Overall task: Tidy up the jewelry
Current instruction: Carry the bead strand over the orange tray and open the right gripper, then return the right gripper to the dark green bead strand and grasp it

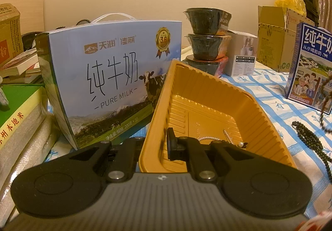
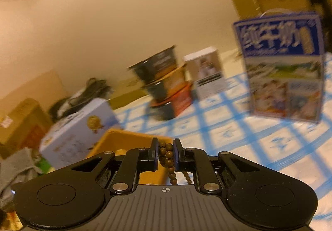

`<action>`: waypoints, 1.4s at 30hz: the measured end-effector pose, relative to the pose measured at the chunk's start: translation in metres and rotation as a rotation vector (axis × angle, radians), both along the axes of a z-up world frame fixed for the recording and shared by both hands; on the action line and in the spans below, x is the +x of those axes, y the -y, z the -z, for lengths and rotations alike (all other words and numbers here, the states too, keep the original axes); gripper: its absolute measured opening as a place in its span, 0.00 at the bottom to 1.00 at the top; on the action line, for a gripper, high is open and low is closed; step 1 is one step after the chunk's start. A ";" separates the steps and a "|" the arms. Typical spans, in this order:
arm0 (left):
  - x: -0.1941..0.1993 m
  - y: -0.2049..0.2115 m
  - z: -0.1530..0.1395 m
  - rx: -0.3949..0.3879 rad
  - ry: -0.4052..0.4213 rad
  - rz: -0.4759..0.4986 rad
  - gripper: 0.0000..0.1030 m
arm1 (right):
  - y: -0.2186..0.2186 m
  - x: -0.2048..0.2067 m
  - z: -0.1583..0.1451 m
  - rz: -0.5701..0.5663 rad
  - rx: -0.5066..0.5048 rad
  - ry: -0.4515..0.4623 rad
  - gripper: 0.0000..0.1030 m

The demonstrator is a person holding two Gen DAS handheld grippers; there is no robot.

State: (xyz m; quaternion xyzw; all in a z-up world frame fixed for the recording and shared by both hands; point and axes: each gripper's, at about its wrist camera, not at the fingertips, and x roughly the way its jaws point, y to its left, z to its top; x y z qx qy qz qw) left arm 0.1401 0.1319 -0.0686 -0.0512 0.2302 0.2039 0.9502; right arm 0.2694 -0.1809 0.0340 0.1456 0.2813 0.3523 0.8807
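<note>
My left gripper (image 1: 160,144) is shut on the near left wall of a yellow ribbed plastic tray (image 1: 209,90), which it holds tilted up off the checked tablecloth. A pearl string (image 1: 227,137) lies in the tray's bottom near the fingers. A dark bead string (image 1: 311,144) lies on the cloth to the tray's right. In the blurred right wrist view, my right gripper (image 2: 166,148) is shut on a brown bead string (image 2: 168,153), whose beads hang down between the pads. The yellow tray (image 2: 124,139) sits just ahead and to the left of it.
A large milk carton (image 1: 108,85) stands left of the tray, with stacked books (image 1: 16,114) beyond it. At the back are stacked black bowls (image 1: 205,38), a small white box (image 1: 242,54), a cardboard box (image 1: 274,34) and a blue milk box (image 1: 311,65).
</note>
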 end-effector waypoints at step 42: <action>0.002 -0.004 0.002 -0.007 -0.011 -0.002 0.09 | -0.048 -0.010 0.090 0.050 -0.133 -0.122 0.47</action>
